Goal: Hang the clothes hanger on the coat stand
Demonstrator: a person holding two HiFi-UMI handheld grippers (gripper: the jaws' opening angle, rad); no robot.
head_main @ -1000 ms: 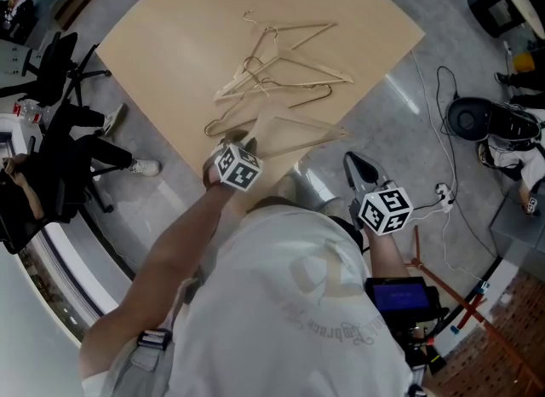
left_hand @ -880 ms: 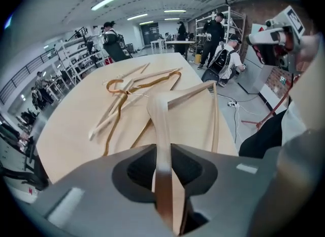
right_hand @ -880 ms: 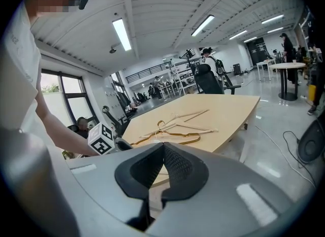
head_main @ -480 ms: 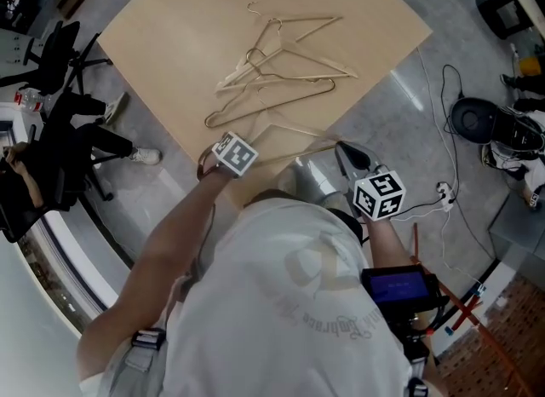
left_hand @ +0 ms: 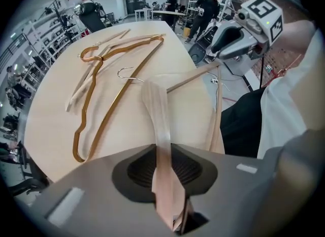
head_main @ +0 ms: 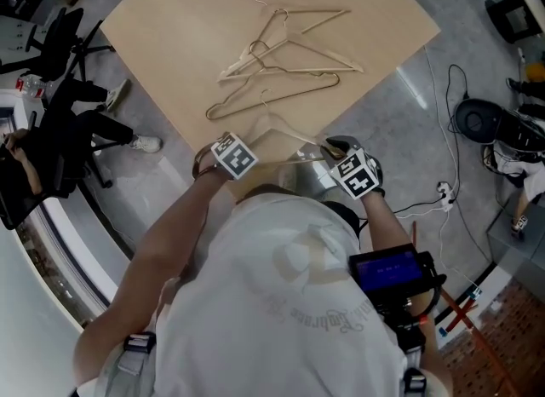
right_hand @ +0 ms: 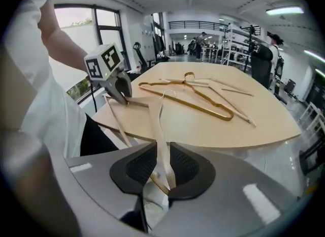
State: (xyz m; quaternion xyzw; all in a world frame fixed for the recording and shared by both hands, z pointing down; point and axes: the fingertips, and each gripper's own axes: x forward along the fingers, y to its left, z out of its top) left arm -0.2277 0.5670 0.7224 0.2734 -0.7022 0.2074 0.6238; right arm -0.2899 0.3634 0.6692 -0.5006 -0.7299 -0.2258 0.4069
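Now the right gripper (right_hand: 161,172) straddles one arm of the pale wooden clothes hanger (right_hand: 154,121). Its jaws have just been opening and do not yet press the wood. A second ago it hung beside the person's hip, off the table. The left gripper (left_hand: 170,172) pinches the hanger's other arm. The hanger sits at the near edge of the round light-wood table (head_main: 170,37), its wire hook pointing inward. A two-handed lift looks close once the right jaws clamp.

Further in lie a gold metal hanger (left_hand: 75,145) and more pale hangers (head_main: 324,54), near the hook but apart from it. No coat stand shows in any view. Black office chairs (head_main: 55,46) crowd one side.
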